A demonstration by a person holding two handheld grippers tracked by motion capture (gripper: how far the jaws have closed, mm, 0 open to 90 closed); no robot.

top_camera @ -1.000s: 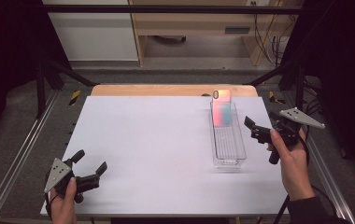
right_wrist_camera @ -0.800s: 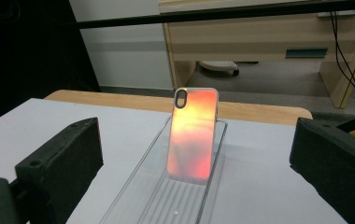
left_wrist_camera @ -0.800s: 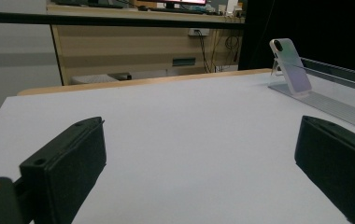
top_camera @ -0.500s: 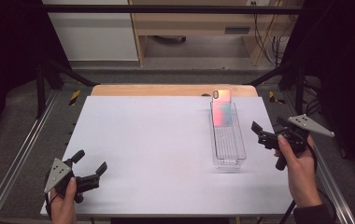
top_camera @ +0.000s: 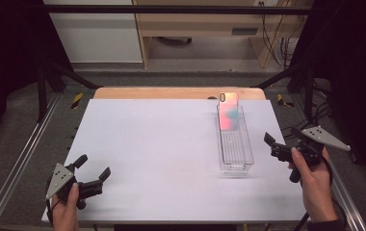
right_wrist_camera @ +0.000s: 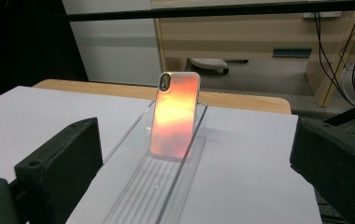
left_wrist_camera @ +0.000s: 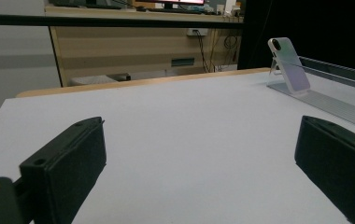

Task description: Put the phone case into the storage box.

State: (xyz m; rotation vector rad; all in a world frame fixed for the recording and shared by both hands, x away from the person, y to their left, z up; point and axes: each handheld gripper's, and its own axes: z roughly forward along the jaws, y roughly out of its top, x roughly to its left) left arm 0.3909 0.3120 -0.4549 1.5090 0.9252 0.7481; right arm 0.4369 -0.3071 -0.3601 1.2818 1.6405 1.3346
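The phone [top_camera: 228, 110] stands propped against the far end wall of the clear tray [top_camera: 235, 149], its iridescent back facing the person and its lower edge resting on the tray's ribbed floor. The right gripper [top_camera: 281, 145] sits just to the right of the tray, level with its near half, jaws spread wide and holding nothing; in the right gripper view the phone [right_wrist_camera: 174, 114] stands between them but well beyond their tips. The step in hand looks like a reach for the phone, so the jaws should go forward along the tray, stay above its side walls, and close on the phone's long edges near the middle, not on its slick back. A pinch too high could tip it off the wall. The left gripper [top_camera: 92, 175], far to the left of the tray over the bare tabletop [top_camera: 152, 144], is also wide open and empty, free to steady the tray if it slides.
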